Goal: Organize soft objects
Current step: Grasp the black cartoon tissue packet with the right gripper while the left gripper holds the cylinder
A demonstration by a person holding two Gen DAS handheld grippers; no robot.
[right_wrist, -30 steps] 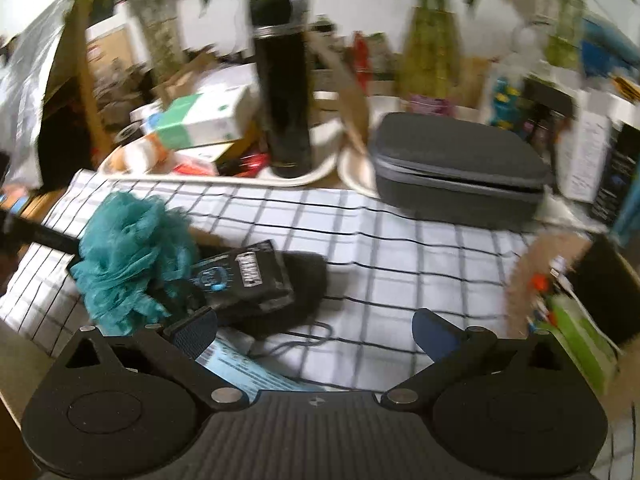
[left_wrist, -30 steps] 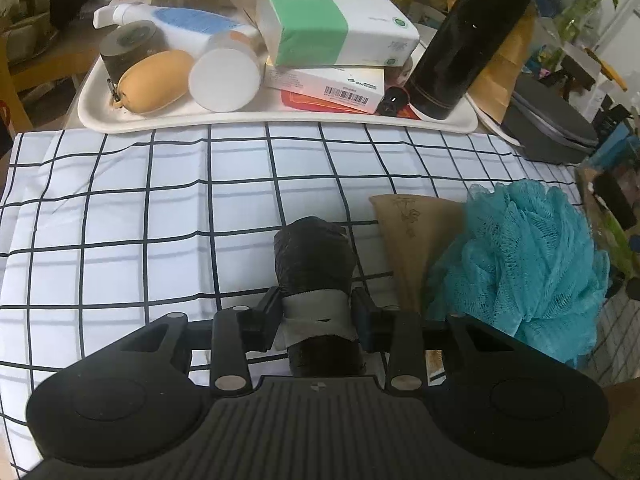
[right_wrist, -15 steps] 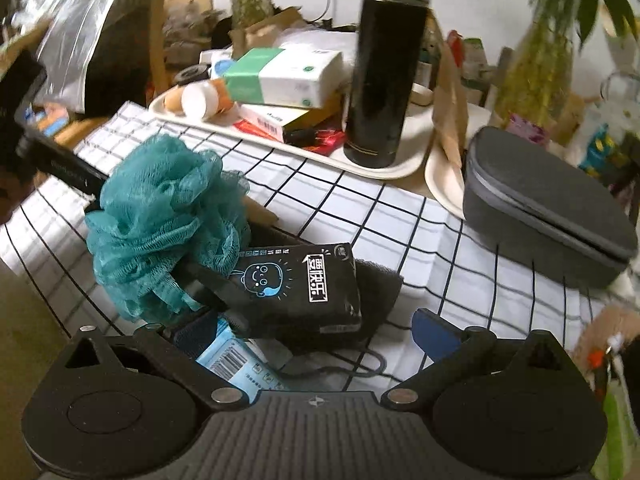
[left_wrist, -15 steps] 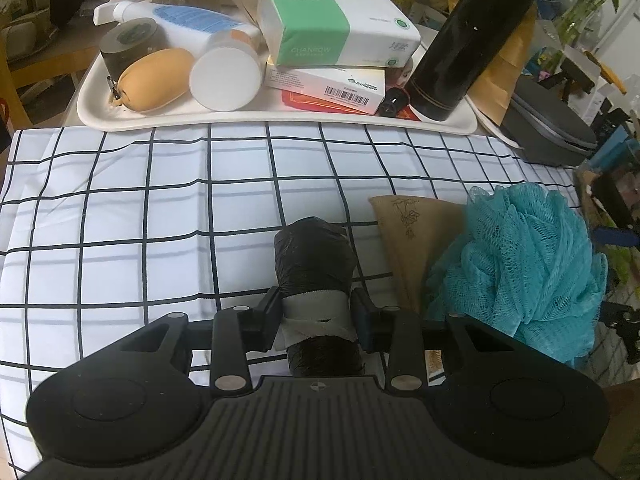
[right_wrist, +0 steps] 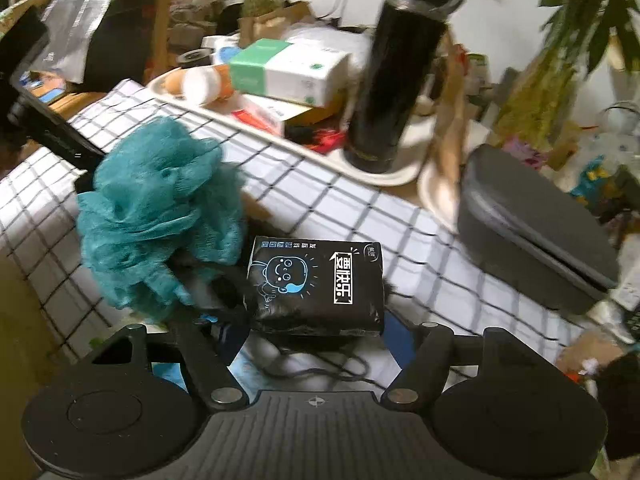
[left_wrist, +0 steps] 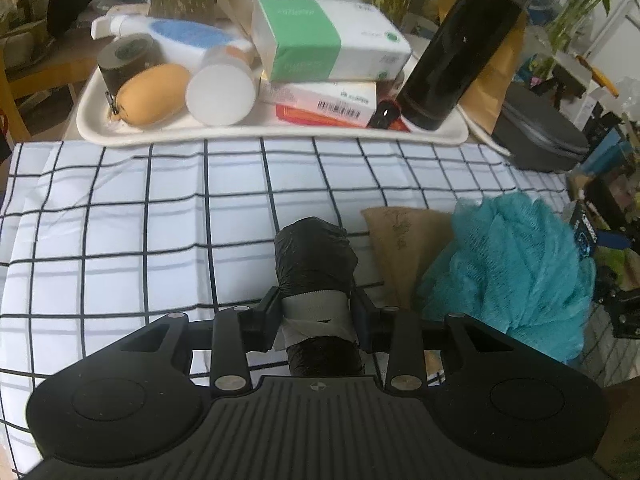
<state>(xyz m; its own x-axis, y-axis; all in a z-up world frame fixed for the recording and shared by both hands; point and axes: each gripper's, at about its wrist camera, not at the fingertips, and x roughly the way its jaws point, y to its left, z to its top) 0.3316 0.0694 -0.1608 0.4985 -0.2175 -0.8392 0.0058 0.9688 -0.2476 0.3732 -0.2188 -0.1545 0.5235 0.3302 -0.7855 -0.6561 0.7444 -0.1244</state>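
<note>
My left gripper (left_wrist: 316, 312) is shut on a black plastic bag roll (left_wrist: 314, 256) with a grey paper band, held just above the checked cloth (left_wrist: 160, 216). A teal mesh bath pouf (left_wrist: 508, 276) lies to its right; it also shows in the right wrist view (right_wrist: 160, 216). My right gripper (right_wrist: 316, 328) is open, its jaws on either side of a black tissue pack (right_wrist: 316, 280) that lies on a dark cloth beside the pouf. I cannot tell whether the fingers touch the pack.
A white tray (left_wrist: 272, 136) at the back holds a green-and-white tissue box (left_wrist: 328, 40), a tan sponge (left_wrist: 152, 94), bottles and a tall black flask (left_wrist: 460, 48). A grey zip case (right_wrist: 532, 232) lies at the right. A brown paper piece (left_wrist: 404, 240) lies beside the pouf.
My right gripper has moved forward to the black tissue pack, which now sits between its jaws. My left gripper has kept its hold and barely moved.
</note>
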